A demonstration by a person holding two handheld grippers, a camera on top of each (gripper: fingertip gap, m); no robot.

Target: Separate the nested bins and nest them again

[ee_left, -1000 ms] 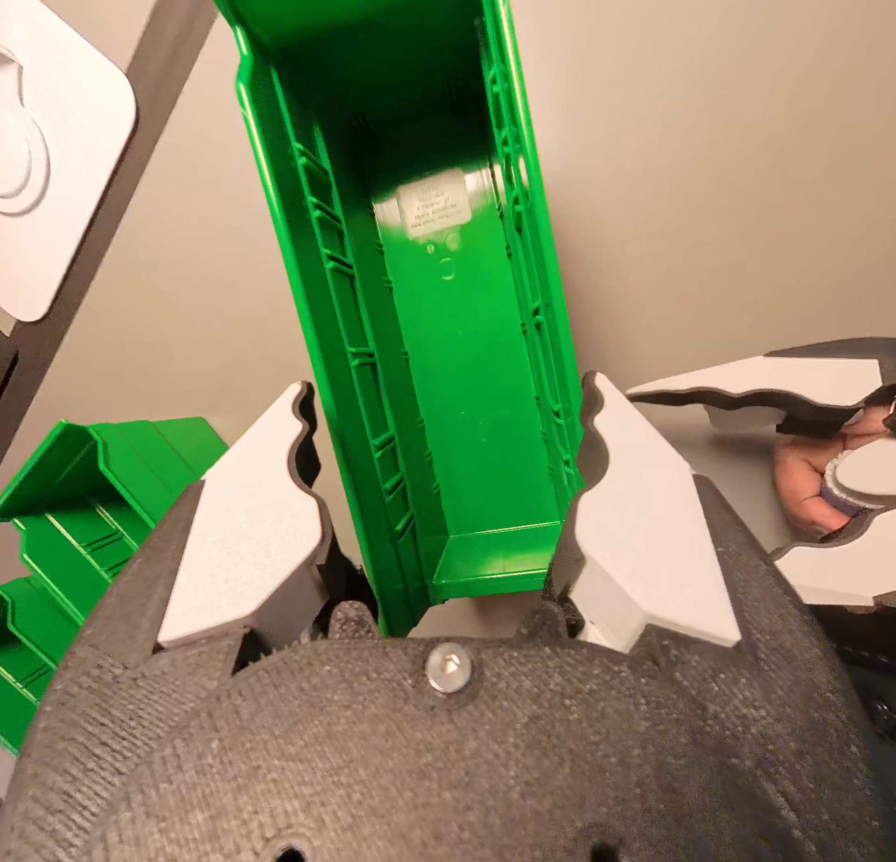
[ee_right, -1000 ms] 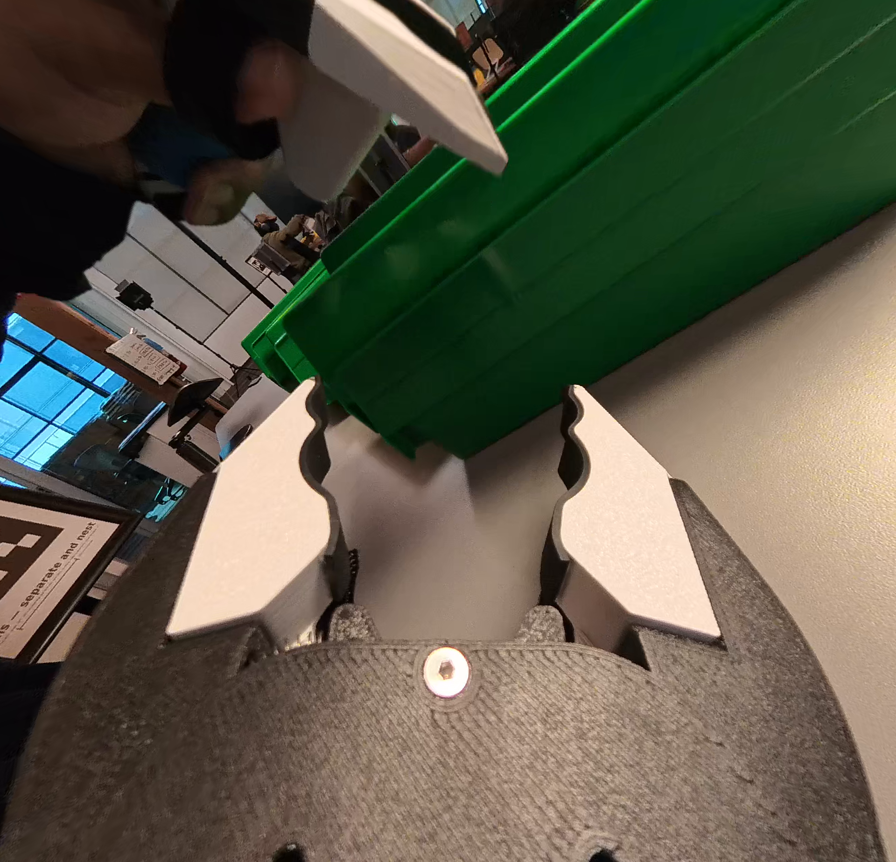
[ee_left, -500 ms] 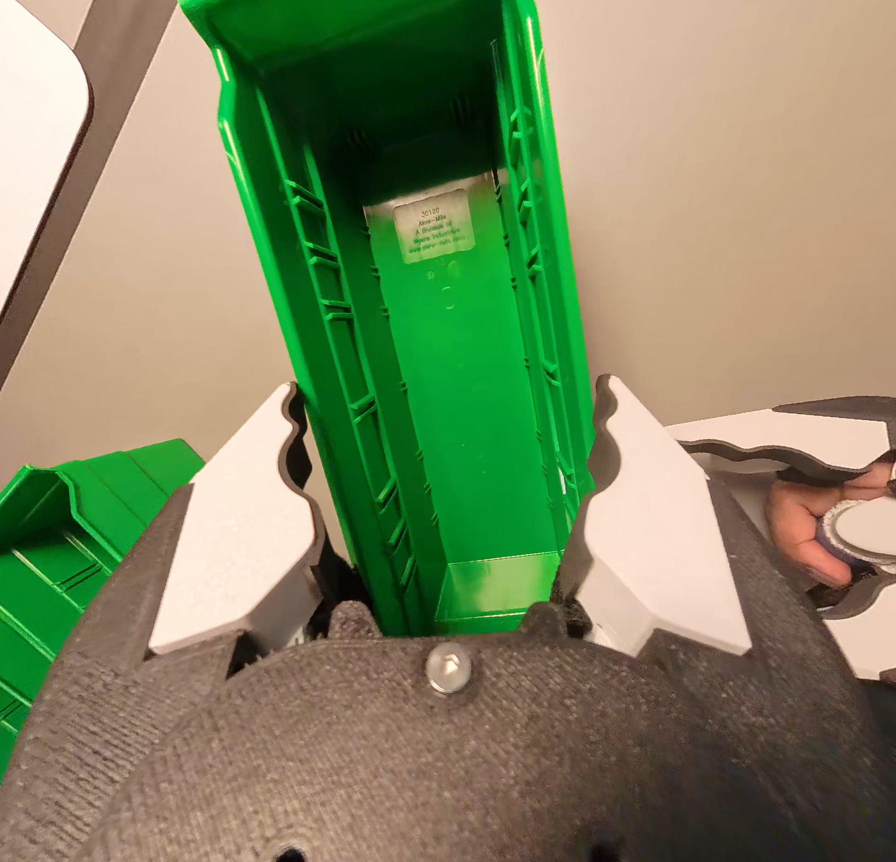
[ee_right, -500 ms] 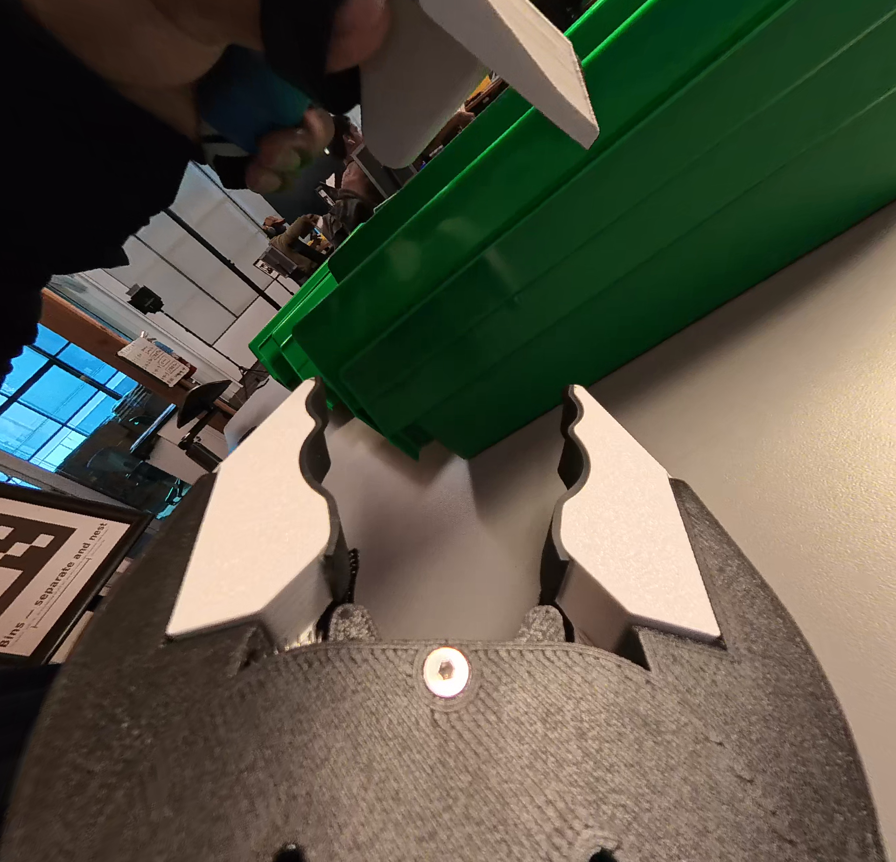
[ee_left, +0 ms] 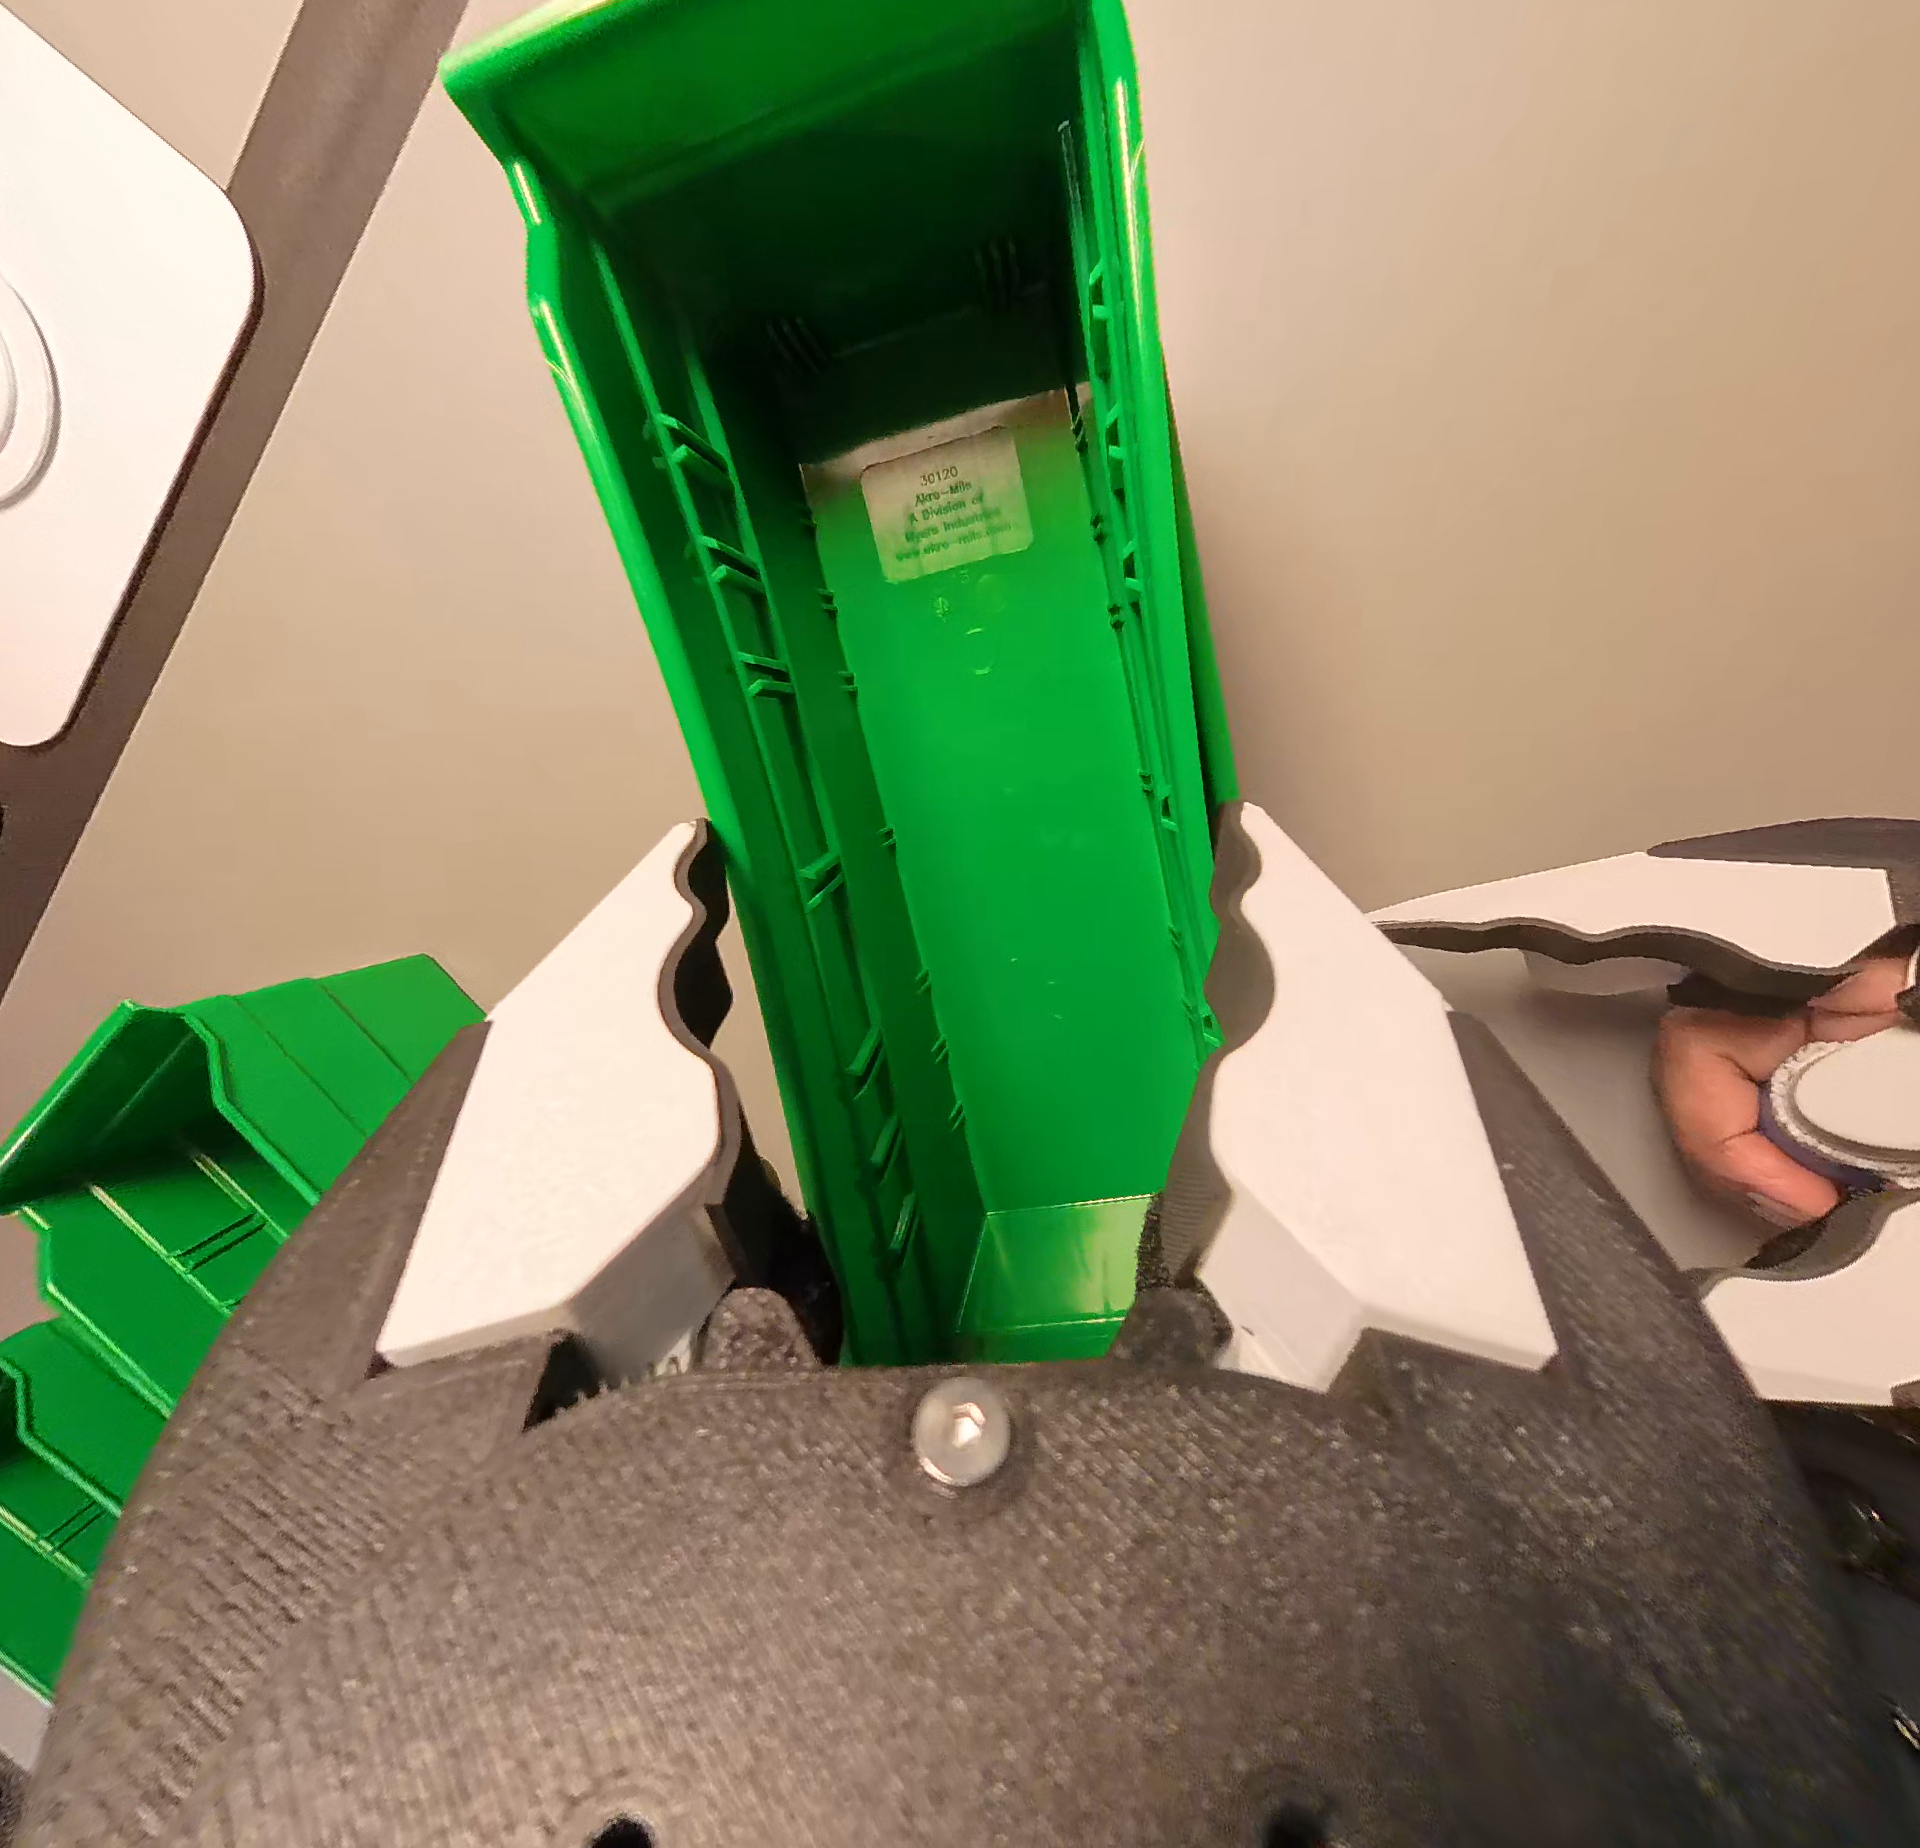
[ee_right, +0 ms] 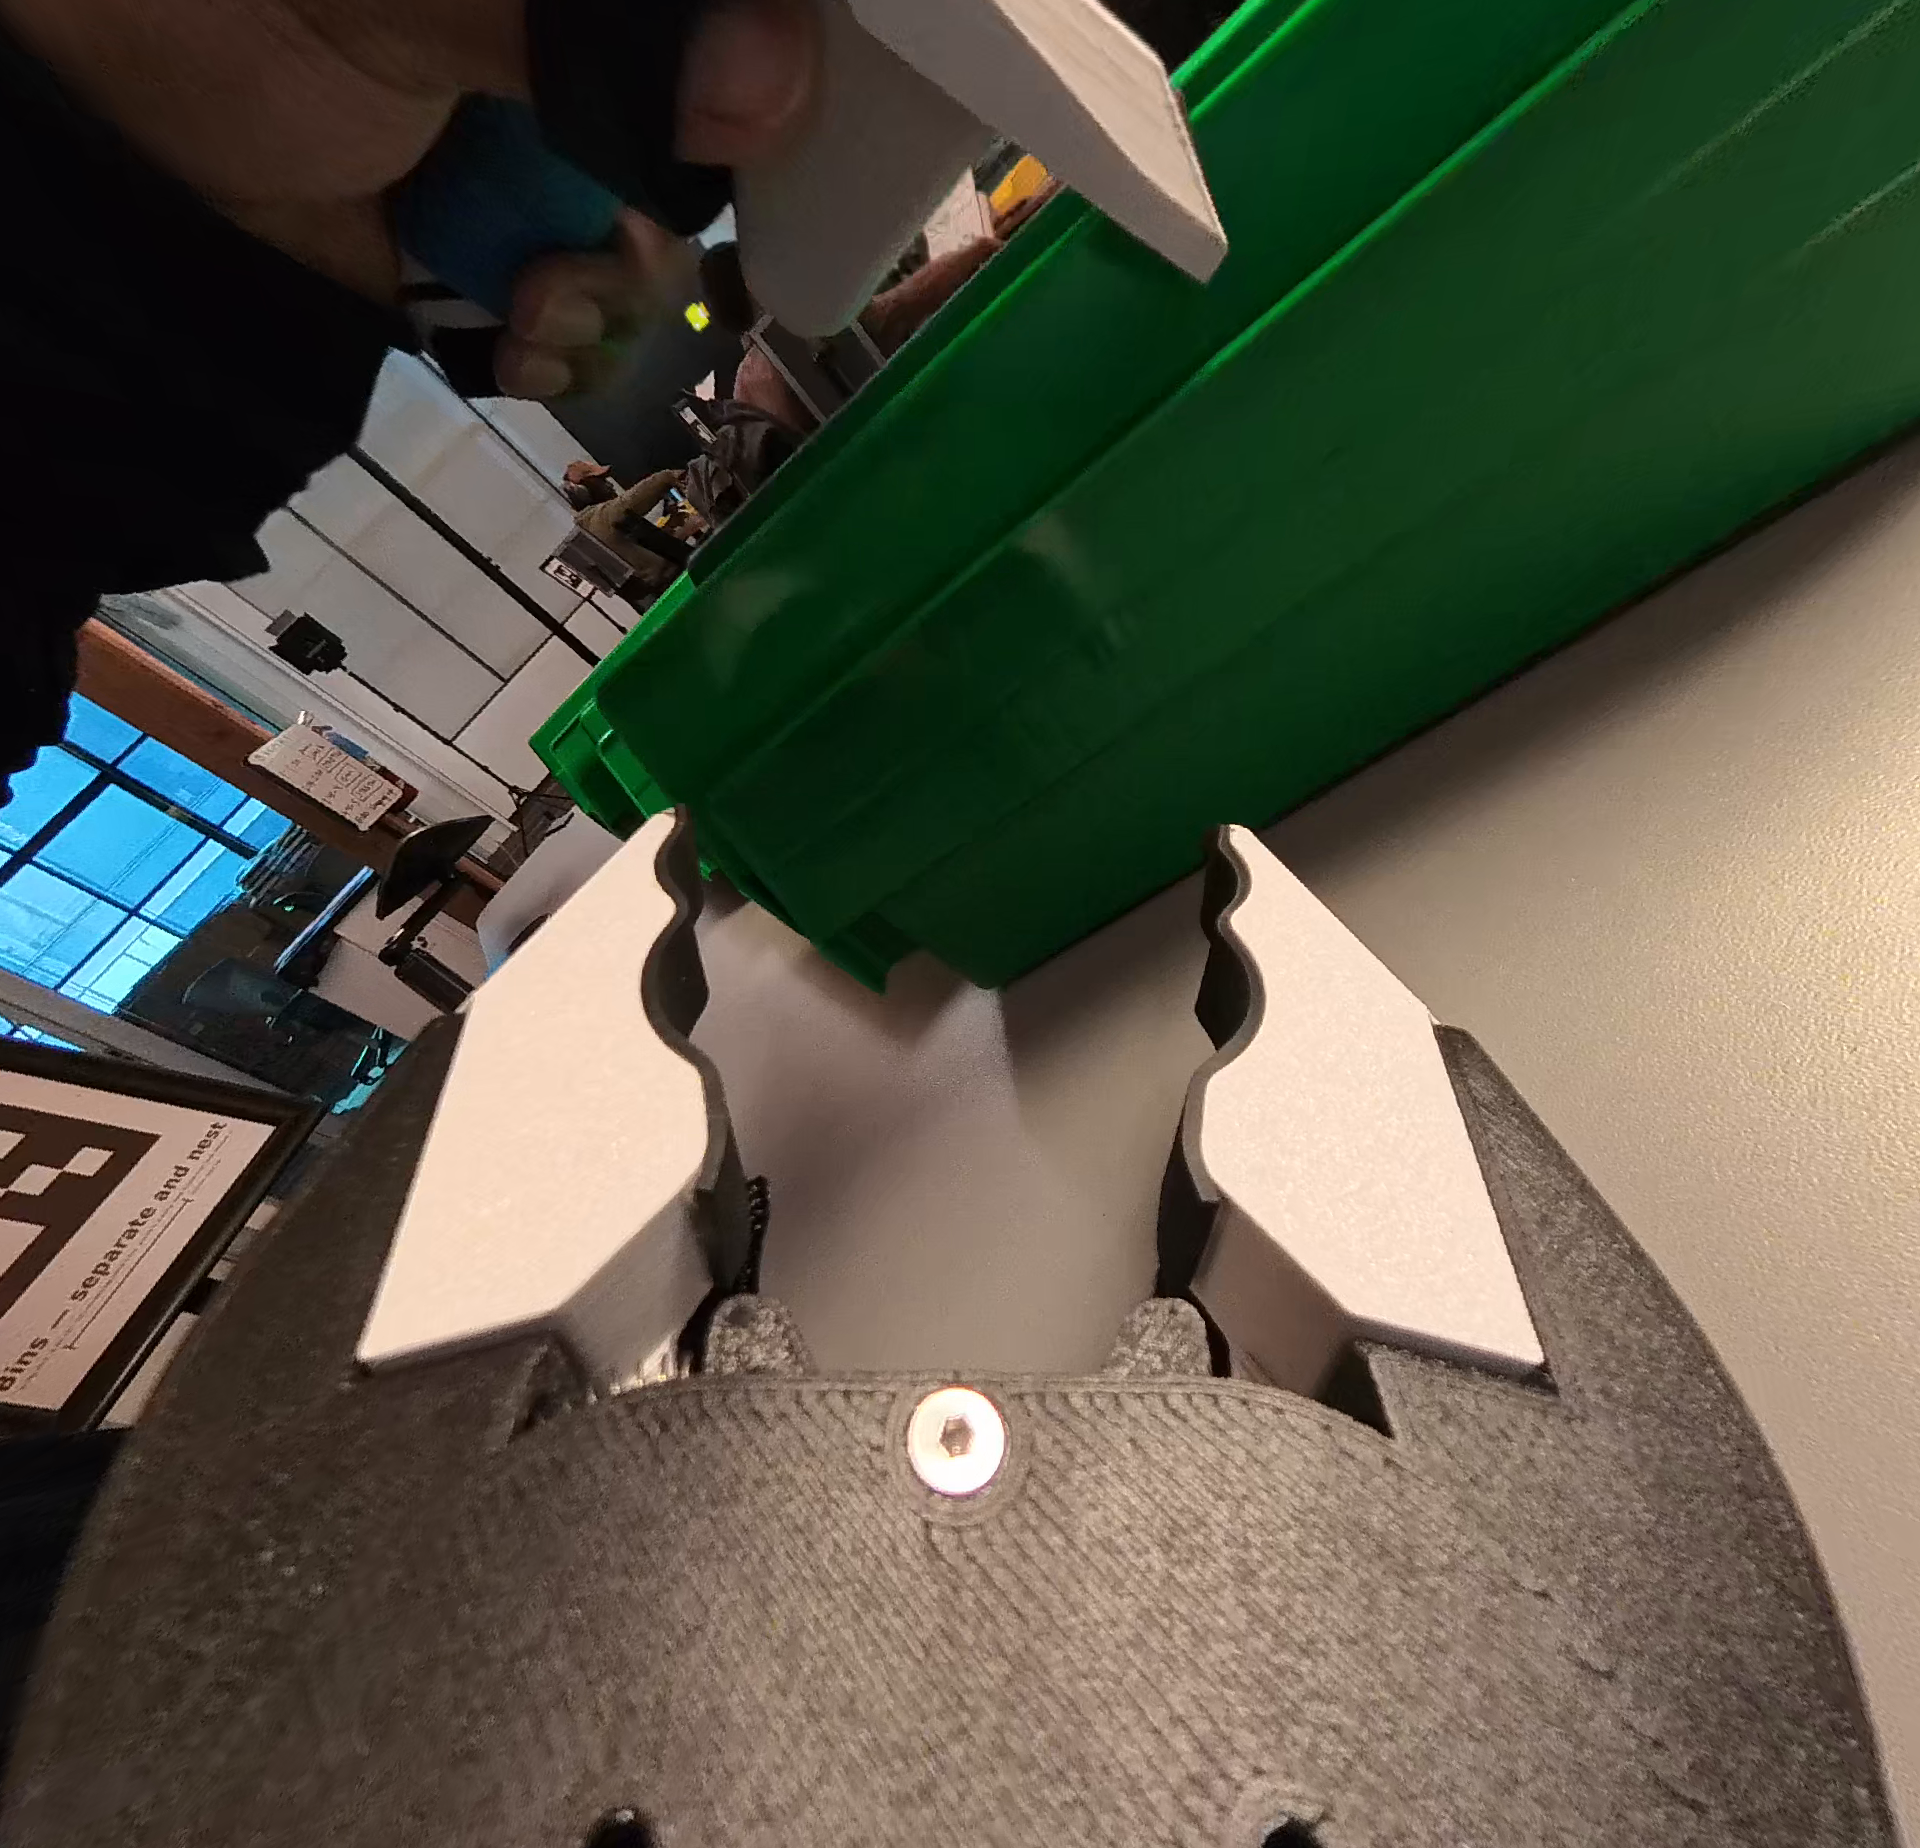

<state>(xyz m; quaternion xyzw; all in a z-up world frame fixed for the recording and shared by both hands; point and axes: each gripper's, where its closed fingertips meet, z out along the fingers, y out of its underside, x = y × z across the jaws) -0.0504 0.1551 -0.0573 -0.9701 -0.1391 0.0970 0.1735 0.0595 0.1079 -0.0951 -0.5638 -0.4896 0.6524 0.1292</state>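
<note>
The left gripper [ee_left: 966, 967] has a long green bin [ee_left: 997, 863] standing between its two white fingers [ee_left: 582, 1123]. The right-hand pad lies against the bin's outer wall; on the left-hand side the wavy dark pad meets the ribbed wall at its bulges, with small dark gaps in the hollows, so it reads as clamped on the bin. The bin's short end wall sits deep in the throat of the gripper, just above the silver screw, and its open length runs away from the camera over the beige tabletop [ee_left: 1507, 448]. A pale sticker [ee_left: 951, 515] lies on the bin's floor near the far end.

To the left of this gripper, partly behind its dark body, lies a stack of green bins [ee_left: 156, 1175] on its side. A white board [ee_left: 94, 375] with rounded corners sits at the far left edge.

The right gripper [ee_right: 951, 925] stands wide open, nothing between its pads. The low corner of the nested green bins [ee_right: 1143, 707] hangs just ahead of its fingertips, apart from both of them, above the tabletop. In the left wrist view the same gripper [ee_left: 1714, 1123] shows at the right, a hand [ee_left: 1745, 1102] behind it. A framed card [ee_right: 114, 1248] with a black-and-white marker leans at the left of the right wrist view.
</note>
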